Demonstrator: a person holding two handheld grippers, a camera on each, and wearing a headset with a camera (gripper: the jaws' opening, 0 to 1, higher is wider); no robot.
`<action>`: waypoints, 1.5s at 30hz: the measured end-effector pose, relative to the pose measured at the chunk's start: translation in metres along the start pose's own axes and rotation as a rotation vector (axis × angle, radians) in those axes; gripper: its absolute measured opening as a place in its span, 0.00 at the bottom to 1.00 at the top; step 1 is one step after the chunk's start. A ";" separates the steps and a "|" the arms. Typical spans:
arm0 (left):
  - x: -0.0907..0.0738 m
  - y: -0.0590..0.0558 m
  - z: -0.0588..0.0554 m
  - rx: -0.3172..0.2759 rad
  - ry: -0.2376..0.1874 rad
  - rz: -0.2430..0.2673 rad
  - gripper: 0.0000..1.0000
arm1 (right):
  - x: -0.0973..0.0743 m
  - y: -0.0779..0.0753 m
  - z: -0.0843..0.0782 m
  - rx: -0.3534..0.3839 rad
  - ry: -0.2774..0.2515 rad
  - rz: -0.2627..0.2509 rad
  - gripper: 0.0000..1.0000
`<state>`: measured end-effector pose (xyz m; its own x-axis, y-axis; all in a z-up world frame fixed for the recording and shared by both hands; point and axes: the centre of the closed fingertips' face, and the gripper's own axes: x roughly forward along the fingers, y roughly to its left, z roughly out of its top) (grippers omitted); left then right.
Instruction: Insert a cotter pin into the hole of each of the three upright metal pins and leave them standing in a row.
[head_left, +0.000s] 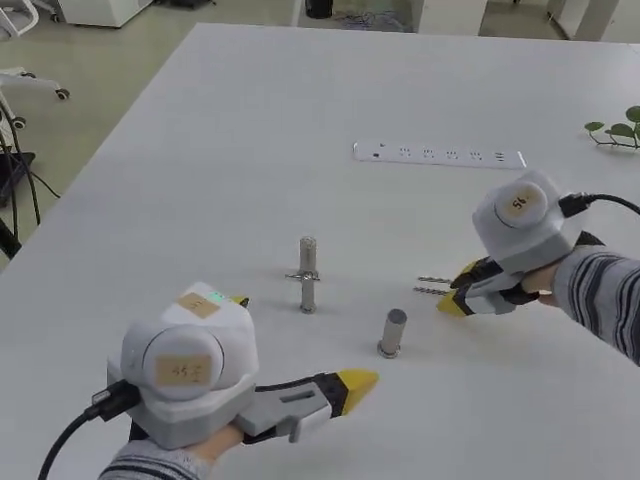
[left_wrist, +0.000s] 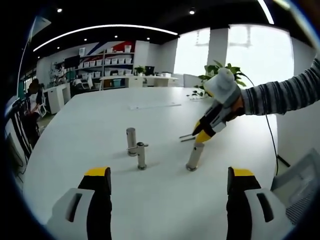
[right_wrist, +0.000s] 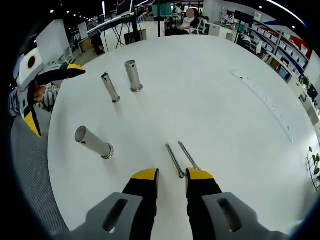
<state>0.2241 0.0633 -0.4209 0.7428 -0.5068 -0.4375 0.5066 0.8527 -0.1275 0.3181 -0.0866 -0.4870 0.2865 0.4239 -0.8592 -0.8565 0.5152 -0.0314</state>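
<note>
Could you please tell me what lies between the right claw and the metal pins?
Two cotter pins lie flat just ahead of the right claw, seen in the head view.

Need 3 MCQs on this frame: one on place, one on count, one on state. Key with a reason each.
1. Where are the two cotter pins?
A) on the table, by the right hand-held gripper
B) on the floor
C) in the left hand-held gripper

2. How many metal pins stand upright?
A) two
B) three
C) five

3. The left hand-held gripper is:
A) shut on a metal pin
B) open, empty
C) shut on a cotter pin

Key:
1 A: they lie just ahead of its jaws.
2 B: three stand on the table.
3 B: its jaws are wide apart, nothing between.
</note>
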 end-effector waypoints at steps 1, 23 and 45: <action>0.000 0.000 -0.001 0.003 0.004 0.001 0.97 | 0.001 0.000 0.000 -0.003 0.003 0.003 0.16; -0.001 0.000 -0.009 0.036 0.042 -0.003 0.98 | 0.003 -0.007 -0.006 -0.200 0.137 0.044 0.00; -0.003 -0.008 -0.006 0.054 0.051 -0.039 0.91 | -0.016 0.003 -0.010 -0.248 0.039 -0.009 0.00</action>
<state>0.2155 0.0586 -0.4236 0.6993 -0.5314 -0.4781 0.5588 0.8235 -0.0980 0.3065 -0.0988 -0.4787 0.2817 0.3884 -0.8774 -0.9346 0.3180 -0.1593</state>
